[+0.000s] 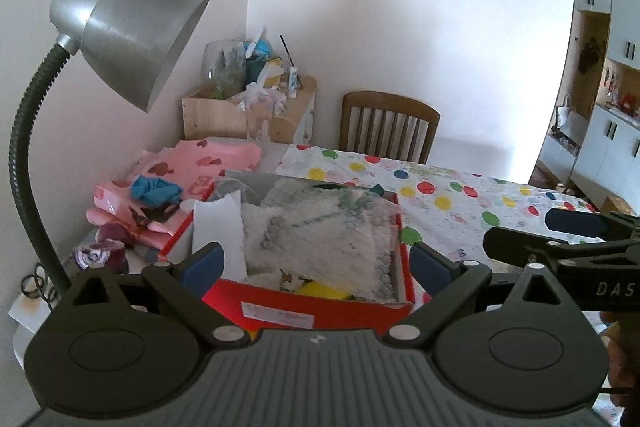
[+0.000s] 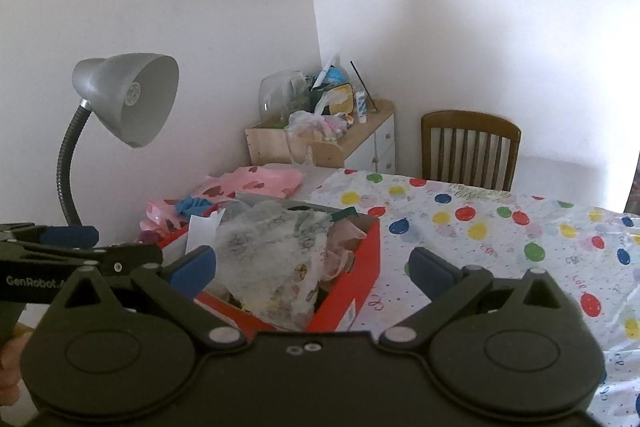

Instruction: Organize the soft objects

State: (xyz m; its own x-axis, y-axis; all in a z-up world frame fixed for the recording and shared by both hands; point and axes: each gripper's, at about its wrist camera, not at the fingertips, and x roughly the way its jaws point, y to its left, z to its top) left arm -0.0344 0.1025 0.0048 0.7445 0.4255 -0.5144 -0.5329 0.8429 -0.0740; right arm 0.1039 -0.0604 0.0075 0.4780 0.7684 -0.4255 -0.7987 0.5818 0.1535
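My left tongs (image 1: 318, 263) gape wide and empty; so do my right tongs (image 2: 312, 269). The red box (image 1: 324, 309) of soft cloths sits just ahead, nearest the left tongs, long axis running away.

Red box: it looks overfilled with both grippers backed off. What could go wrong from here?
1. The white fleecy cloth is heaped above the rim of the red box, so it may slide out over the side.
2. The desk lamp hangs close on the left; lifting the open left gripper could knock its shade.
3. The blue cloth lies outside on the pink sheet, easy to overlook; the open right gripper holds nothing.
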